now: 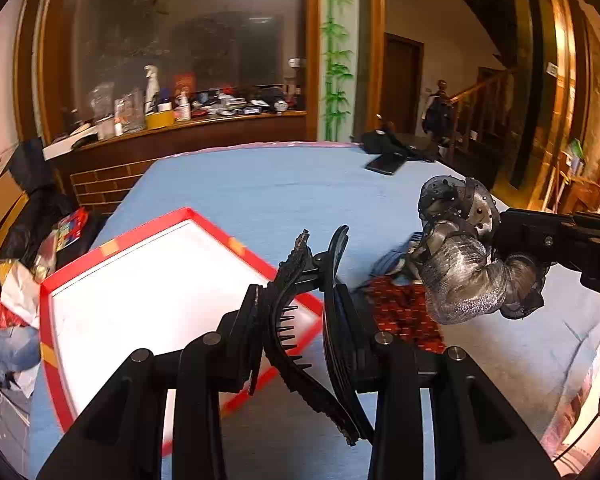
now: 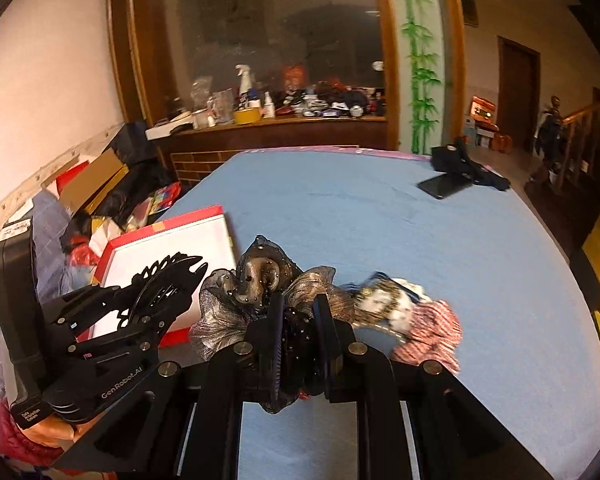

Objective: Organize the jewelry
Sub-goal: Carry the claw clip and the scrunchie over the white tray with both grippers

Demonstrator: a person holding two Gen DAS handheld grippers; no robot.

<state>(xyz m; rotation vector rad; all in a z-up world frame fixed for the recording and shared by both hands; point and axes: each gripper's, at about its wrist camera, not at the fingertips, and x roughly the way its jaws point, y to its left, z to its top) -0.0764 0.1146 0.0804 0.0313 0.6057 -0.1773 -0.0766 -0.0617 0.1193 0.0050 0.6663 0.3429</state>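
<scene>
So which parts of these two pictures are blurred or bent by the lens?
Left wrist view: the red-rimmed tray edges bow outward and the red patterned fabric looks smeared. Right wrist view: the red-white scrunchie is blurred, the silver fabric hair bow stays sharp, and the corners go black.

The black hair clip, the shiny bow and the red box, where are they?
black hair clip (image 1: 296,320), left wrist view, on its toothed middle.
shiny bow (image 2: 260,280), right wrist view, on its bronze centre knot.
red box (image 1: 140,300), left wrist view, on its bare white inside.
</scene>
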